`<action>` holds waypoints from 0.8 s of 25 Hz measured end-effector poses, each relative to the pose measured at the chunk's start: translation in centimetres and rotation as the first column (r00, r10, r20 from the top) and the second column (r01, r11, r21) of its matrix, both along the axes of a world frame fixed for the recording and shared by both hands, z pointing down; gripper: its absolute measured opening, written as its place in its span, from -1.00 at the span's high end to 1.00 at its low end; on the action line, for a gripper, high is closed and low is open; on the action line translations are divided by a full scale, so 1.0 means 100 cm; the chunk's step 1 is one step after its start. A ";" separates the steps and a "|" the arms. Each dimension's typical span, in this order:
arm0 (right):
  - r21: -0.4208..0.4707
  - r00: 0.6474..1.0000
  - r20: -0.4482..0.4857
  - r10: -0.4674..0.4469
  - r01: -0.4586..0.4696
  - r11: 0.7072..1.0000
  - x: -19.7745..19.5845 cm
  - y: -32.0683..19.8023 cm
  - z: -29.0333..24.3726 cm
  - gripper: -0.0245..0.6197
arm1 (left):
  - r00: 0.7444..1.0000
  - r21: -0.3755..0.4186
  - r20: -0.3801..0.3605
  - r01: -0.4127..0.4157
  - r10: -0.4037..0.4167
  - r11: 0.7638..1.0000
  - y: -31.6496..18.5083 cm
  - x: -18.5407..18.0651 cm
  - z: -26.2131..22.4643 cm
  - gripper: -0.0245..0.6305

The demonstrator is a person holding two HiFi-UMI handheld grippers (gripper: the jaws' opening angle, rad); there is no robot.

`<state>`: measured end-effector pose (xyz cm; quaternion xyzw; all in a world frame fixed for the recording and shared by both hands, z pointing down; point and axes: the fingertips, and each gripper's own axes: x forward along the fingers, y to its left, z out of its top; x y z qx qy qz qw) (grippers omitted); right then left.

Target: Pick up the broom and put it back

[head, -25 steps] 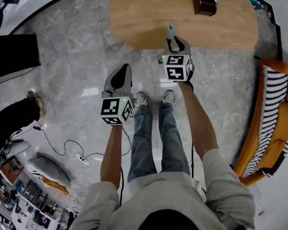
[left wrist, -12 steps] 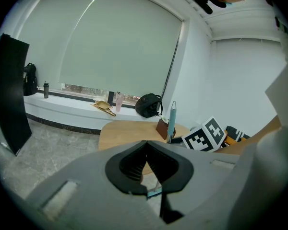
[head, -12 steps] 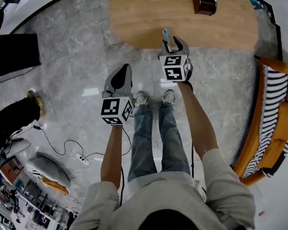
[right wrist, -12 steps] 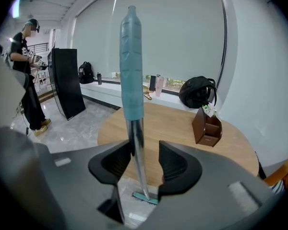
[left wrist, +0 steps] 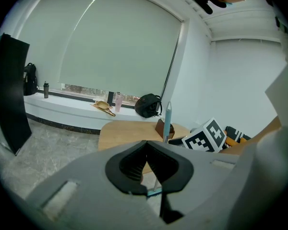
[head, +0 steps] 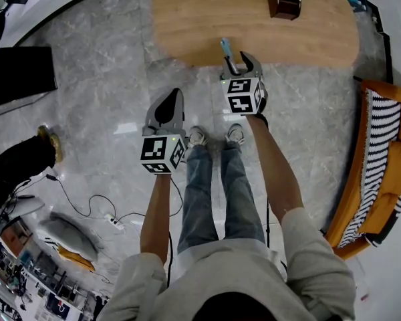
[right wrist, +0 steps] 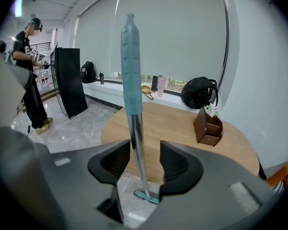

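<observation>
Release step, by my read: right gripper (head: 242,60) jaws stand apart and have just been opening. The broom (right wrist: 130,56) shaft is between them, close to one pad and not squeezed. Broom stands near upright at the person's 12 o'clock, head on the floor (head: 100,112) against the near edge of the wooden table (head: 207,19). Left gripper (head: 166,109) is at 10 o'clock, jaws together, empty. Next probably: back the right claw off without tipping the handle. Grey marble floor, flower box (head: 284,2) at 1 o'clock, striped bench (head: 381,152) at 3, cables (head: 87,206) at 8.
</observation>
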<state>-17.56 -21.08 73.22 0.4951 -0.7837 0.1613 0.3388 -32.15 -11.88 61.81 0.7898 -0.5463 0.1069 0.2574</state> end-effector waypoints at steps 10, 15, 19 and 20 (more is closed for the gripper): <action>-0.014 1.000 -0.006 -0.003 0.003 1.000 0.001 0.010 0.005 0.32 | 1.000 0.001 -0.003 0.000 0.000 1.000 0.004 0.001 -0.001 0.92; 0.002 1.000 0.000 -0.001 0.001 1.000 0.002 0.012 -0.002 0.32 | 1.000 0.007 -0.002 0.002 -0.002 1.000 0.004 0.000 -0.003 0.92; 0.046 1.000 0.024 0.018 -0.019 0.999 0.009 0.019 -0.022 0.45 | 1.000 0.014 -0.001 0.003 -0.003 1.000 0.003 0.001 -0.009 0.92; 0.058 0.999 0.036 0.026 -0.028 0.998 0.012 0.021 -0.029 0.50 | 1.000 0.017 0.000 0.002 -0.002 1.000 0.003 0.001 -0.011 0.92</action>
